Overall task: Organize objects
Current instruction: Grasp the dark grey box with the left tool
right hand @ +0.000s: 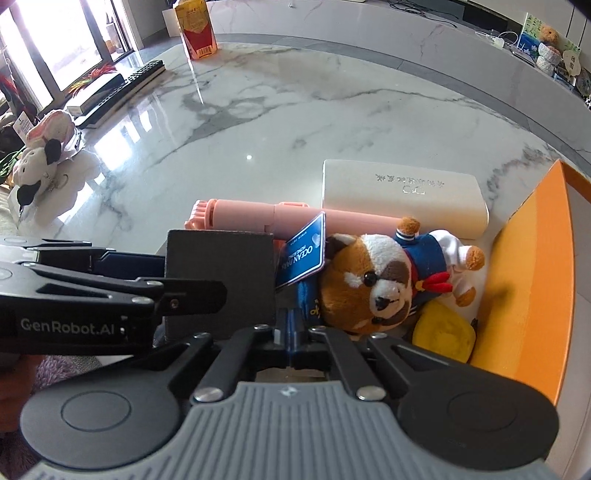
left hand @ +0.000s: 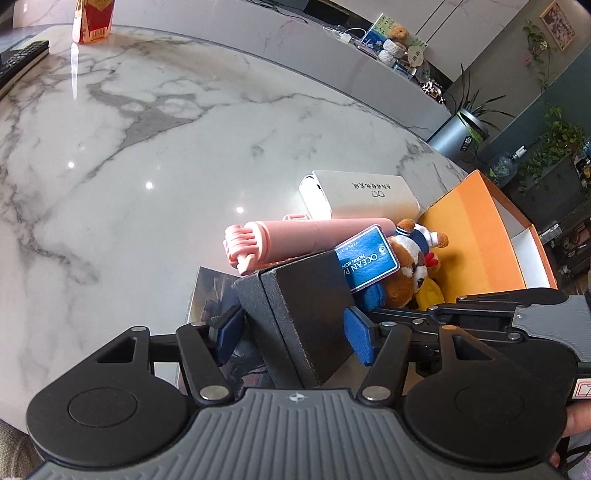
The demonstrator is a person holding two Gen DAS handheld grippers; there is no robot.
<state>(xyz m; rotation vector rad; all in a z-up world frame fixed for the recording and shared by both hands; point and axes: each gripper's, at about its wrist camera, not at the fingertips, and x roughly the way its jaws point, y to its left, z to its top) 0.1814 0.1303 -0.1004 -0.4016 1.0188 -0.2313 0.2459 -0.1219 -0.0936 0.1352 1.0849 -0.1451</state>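
Left gripper [left hand: 293,332]: jaws wide, blue pads against both sides of the black box [left hand: 306,306], which sits between them at the near edge of the pile. Right gripper [right hand: 291,332]: jaws fully together, tips just right of the black box, right by a blue strap under the plush; can't tell if it's pinched.

Marble table [left hand: 147,147], mostly bare to the left and far side. Orange box [left hand: 472,229], open, at the right edge of the table. White case [left hand: 362,199], flat, far side of the pile, touching the orange box. Pink tube [left hand: 314,236] lying just near of the white case. Plush toy [right hand: 373,280], brown and white, blue outfit, right of the black box. Yellow item [right hand: 443,332] between the plush and the orange box. Blue tag [left hand: 369,258] leaning over the pink tube. Red carton [right hand: 195,29] upright, far left.
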